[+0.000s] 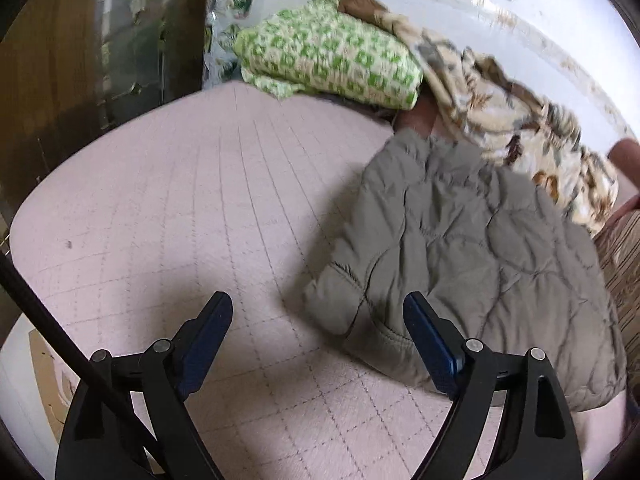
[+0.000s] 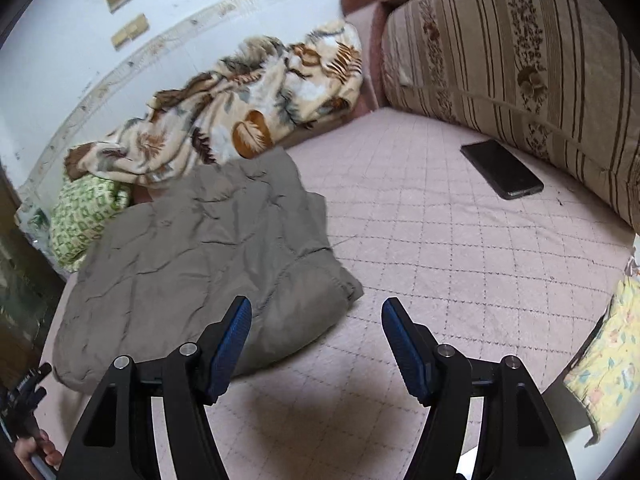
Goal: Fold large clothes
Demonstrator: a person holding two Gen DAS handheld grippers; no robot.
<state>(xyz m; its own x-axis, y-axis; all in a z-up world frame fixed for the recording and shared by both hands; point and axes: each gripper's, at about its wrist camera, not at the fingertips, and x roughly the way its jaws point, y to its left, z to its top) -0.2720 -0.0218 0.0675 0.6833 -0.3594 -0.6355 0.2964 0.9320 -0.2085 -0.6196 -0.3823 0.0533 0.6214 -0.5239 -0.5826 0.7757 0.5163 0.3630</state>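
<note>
Folded grey quilted jacket (image 1: 472, 248) lies on pink quilted bed cover (image 1: 192, 208), ahead-right of left gripper (image 1: 318, 320), ahead-left of right gripper (image 2: 316, 324). Both grippers' jaws apart, nothing held. Black phone (image 2: 502, 174) ahead-right of right gripper; floral blanket (image 2: 248, 112) beyond jacket.

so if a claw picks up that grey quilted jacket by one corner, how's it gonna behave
The grey quilted jacket will probably flop and unfold, since it lies soft and creased. Its puffy padding suggests it is light for its bulk. The smooth-looking shell may slip on the pink bed cover.
</note>
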